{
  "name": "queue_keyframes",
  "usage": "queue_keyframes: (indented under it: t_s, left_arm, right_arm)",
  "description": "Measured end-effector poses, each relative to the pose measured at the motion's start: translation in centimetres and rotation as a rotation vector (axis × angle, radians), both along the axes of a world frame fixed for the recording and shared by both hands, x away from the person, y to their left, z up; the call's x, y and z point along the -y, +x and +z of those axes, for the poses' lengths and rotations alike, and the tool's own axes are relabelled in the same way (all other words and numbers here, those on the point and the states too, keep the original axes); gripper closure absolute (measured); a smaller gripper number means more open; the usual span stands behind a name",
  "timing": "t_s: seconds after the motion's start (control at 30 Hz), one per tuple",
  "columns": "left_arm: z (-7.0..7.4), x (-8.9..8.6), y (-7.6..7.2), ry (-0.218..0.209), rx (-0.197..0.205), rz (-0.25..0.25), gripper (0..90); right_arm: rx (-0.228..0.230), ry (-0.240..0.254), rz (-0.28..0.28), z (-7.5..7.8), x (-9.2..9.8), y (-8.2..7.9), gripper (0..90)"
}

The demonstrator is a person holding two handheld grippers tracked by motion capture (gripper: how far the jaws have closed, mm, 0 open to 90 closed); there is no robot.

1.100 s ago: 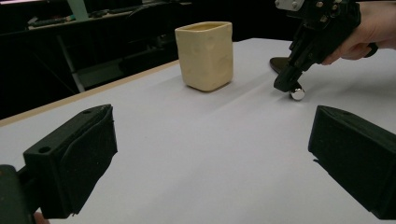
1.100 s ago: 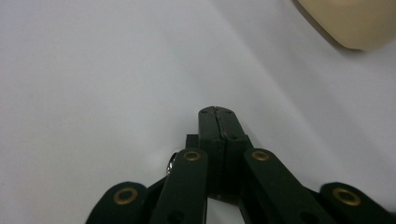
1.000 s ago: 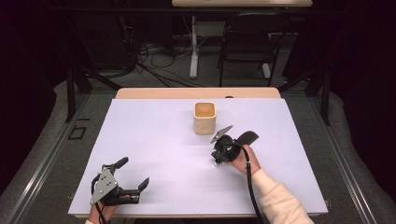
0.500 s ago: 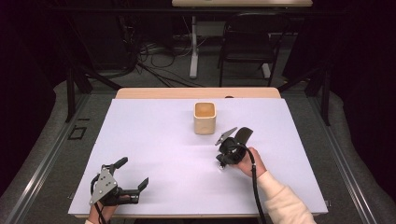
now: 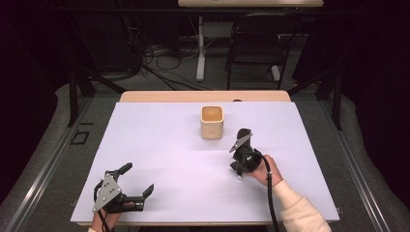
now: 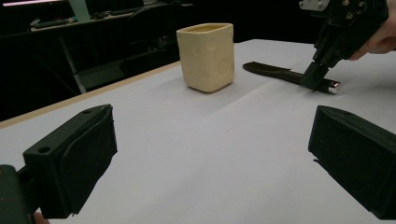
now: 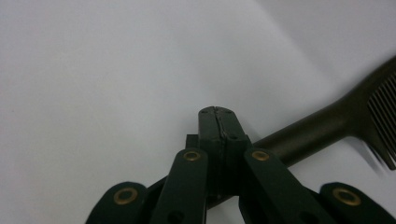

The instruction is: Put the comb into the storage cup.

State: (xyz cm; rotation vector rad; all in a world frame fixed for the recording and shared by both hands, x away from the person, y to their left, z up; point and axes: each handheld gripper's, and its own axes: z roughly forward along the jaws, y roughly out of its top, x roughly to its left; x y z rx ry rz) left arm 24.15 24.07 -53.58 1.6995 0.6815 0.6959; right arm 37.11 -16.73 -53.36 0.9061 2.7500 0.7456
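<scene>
Right gripper [image 5: 239,170] tilted down, jaws closed on comb [image 7: 327,126] handle

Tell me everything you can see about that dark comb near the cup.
The comb is dark, apparently plastic, with a long tapering handle and fine teeth at its wide end. It lies flat on the white table cover, beside the cream cup without touching it. A shiny metal-looking tip shows at one end. The right gripper, jaws closed together, is clamped on the handle.

A beige cup [image 5: 212,122] stands mid-table [image 5: 159,140] — left gripper [image 5: 138,187] near front edge, jaws apart.
</scene>
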Motion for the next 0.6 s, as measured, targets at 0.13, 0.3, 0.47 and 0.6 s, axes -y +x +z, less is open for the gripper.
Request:
queue_keyframes:
  t_s: [0.13, 0.3, 0.47, 0.6]
  left_arm:
    - [0.0, 0.0, 0.0, 0.001, 0.001, 0.000, 1.0]
    - [0.0, 0.0, 0.0, 0.001, 0.001, 0.000, 1.0]
    - [0.0, 0.0, 0.0, 0.003, 0.003, -0.001, 1.0]
    - [0.0, 0.0, 0.0, 0.002, 0.002, 0.000, 1.0]
  right_arm:
    - [-0.002, -0.006, -0.001, 0.1, 0.3, -0.1, 90.0]
    - [-0.001, -0.005, -0.025, 0.2, 1.2, -0.2, 89.9]
    - [-0.004, -0.006, -0.046, 0.3, 2.0, -0.3, 90.0]
    - [-0.003, -0.005, -0.064, 0.3, 2.5, -0.3, 90.0]
